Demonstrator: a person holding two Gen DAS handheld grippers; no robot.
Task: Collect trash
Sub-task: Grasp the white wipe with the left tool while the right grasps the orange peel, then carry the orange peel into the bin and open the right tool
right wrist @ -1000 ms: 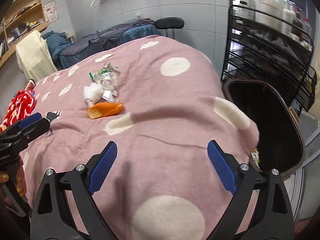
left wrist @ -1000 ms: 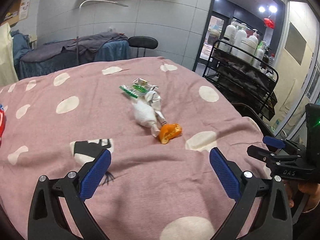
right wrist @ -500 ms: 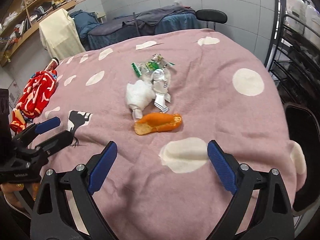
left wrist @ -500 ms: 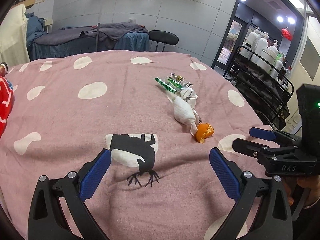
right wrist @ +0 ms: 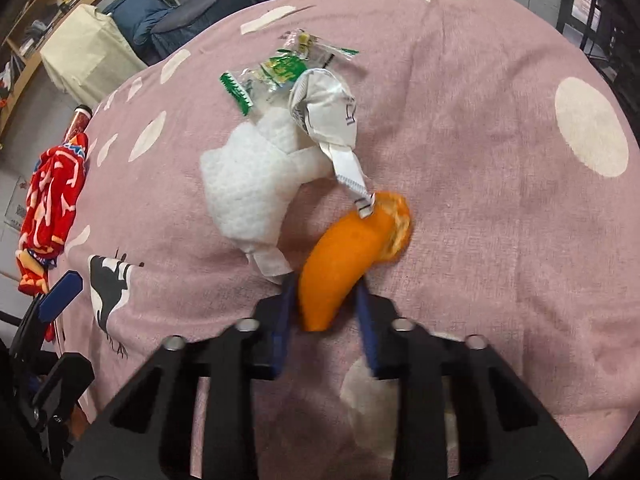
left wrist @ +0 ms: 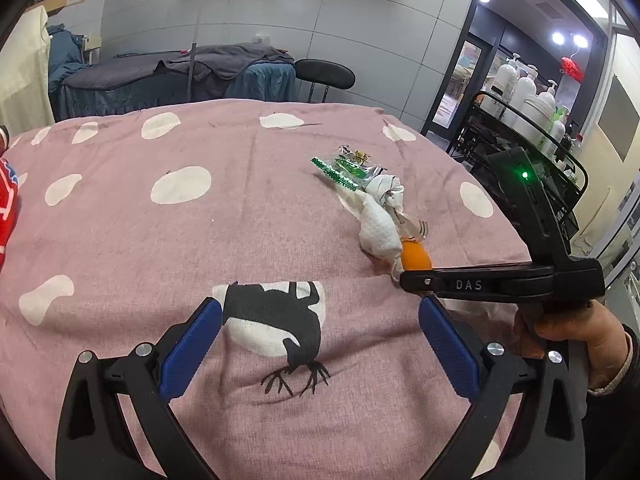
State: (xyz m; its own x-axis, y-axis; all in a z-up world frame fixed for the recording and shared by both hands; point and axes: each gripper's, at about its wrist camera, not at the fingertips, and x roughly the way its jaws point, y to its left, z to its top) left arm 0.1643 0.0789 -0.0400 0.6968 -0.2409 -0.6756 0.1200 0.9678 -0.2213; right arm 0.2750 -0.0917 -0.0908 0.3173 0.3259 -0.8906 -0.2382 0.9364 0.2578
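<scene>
An orange peel (right wrist: 352, 248) lies on the pink spotted blanket (right wrist: 500, 128). My right gripper (right wrist: 326, 300) is closed around its near end, its blue fingers blurred on both sides. Behind the peel lie a white crumpled tissue (right wrist: 252, 184), a crumpled white paper (right wrist: 326, 116) and a clear wrapper with green print (right wrist: 276, 72). In the left wrist view the peel (left wrist: 415, 258) shows just past the right gripper's black arm (left wrist: 480, 282), with the tissue (left wrist: 378, 228) and wrapper (left wrist: 348, 168) beyond. My left gripper (left wrist: 320, 350) is open and empty over a black bird print.
A red patterned cloth (right wrist: 52, 204) lies at the blanket's left edge. A black wire rack with white bottles (left wrist: 532, 116) stands to the right. A massage bed with grey and blue covers (left wrist: 180, 76) and a black stool (left wrist: 324, 74) stand behind.
My right gripper has moved forward to the orange peel and closed on it. My left gripper has shifted slightly, with the trash now further right in its view.
</scene>
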